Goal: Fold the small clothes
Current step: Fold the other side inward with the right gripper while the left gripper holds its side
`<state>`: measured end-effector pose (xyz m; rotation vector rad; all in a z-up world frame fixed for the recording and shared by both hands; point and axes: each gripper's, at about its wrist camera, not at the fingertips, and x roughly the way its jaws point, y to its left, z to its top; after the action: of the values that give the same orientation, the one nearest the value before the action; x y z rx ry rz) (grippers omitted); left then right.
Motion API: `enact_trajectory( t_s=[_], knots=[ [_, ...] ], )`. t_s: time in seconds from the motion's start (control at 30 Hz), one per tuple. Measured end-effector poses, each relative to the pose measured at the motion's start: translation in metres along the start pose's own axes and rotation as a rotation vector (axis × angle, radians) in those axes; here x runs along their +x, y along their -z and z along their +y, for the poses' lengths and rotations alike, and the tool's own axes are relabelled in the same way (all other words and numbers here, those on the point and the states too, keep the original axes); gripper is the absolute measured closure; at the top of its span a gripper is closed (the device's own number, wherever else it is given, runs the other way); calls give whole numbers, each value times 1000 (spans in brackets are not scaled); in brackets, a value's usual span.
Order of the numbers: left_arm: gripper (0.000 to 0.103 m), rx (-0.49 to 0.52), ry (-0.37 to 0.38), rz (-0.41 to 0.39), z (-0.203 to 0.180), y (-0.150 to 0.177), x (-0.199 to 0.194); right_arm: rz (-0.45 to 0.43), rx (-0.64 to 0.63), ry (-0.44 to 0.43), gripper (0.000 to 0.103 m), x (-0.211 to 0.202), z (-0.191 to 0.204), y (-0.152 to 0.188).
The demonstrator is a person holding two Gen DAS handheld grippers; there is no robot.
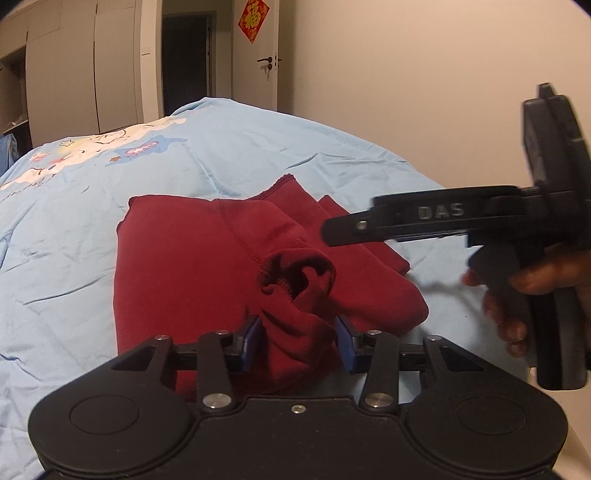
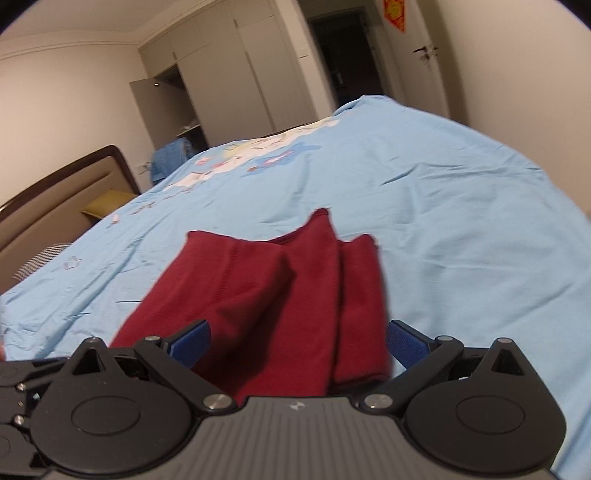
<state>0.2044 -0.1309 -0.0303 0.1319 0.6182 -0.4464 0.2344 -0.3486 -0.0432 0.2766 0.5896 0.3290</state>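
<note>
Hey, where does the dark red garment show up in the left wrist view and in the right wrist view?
Left wrist view: dark red garment lies centre frame on the blue bedcover.
Right wrist view: dark red garment sits lower centre.
Shared landmark: red door decoration.

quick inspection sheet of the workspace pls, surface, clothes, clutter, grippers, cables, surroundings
surface: bed with a light blue cover, wrinkled, cartoon print toward its far end.
job's things: one dark red garment, partly folded on the cover; a bunched part rises toward the left gripper.
clutter: blue bundle and yellow cushion beside the bed.
grippers: left gripper has red cloth between its blue pads, which do not visibly press it; right gripper open with the garment's near edge between its fingers, held by a hand.
cables: nothing seen.
surroundings: wardrobe with one door open, dark doorway, white door carrying a red decoration, headboard.
</note>
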Motion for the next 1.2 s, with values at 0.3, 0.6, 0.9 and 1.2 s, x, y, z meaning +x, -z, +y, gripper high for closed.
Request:
enact_trajectory(
  t_s=[0.3, 0.6, 0.9, 1.2],
  knots=[
    [82, 8, 12, -12, 0, 0, -1, 38, 48, -112, 24, 54, 2, -15],
    [90, 13, 16, -17, -1, -2, 0, 72, 132, -136, 76, 90, -3, -23],
    [91, 31, 67, -51, -15, -12, 1, -41, 9, -75, 94, 69, 13, -29],
    [91, 95, 154, -73, -39, -19, 12, -121, -41, 13, 94, 34, -1, -41]
  ],
)
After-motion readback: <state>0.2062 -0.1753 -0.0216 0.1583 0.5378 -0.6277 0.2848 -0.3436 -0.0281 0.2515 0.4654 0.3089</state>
